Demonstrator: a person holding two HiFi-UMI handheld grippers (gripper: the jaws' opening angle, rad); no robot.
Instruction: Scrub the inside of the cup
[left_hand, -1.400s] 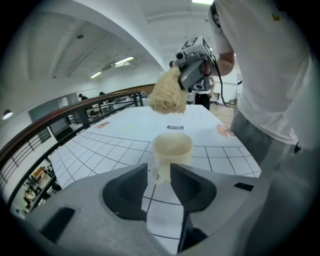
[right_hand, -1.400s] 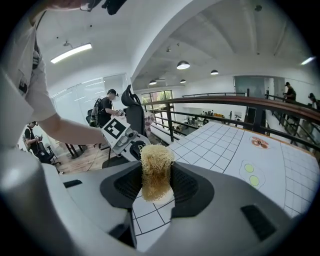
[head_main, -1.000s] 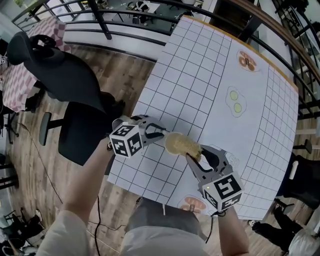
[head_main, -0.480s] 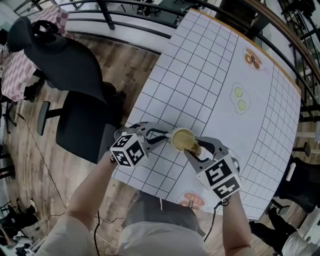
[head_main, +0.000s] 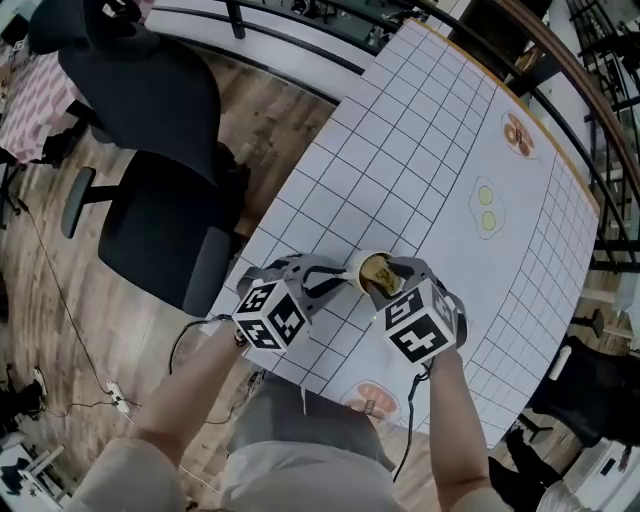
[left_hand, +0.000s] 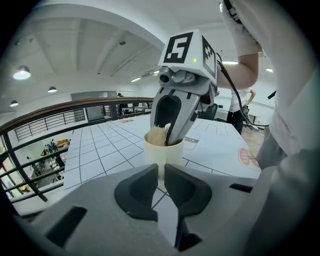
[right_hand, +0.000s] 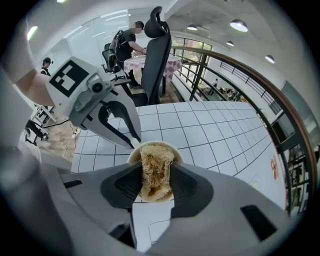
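Cream cup (head_main: 364, 266) being held and scrubbed

The cup is standing upright on a white gridded table (head_main: 430, 150), close to the table edge nearest the person. The left gripper (left_hand: 161, 172) is reaching in level from the cup's left. Its jaws have just been closing and are now pinching the cup's side, with only a narrow gap between them. The right gripper (right_hand: 156, 182) is pointing steeply down over the cup's mouth. Its jaws are clamping a straw-coloured fibrous scrubber (right_hand: 156, 167), which is hanging down inside the cup.
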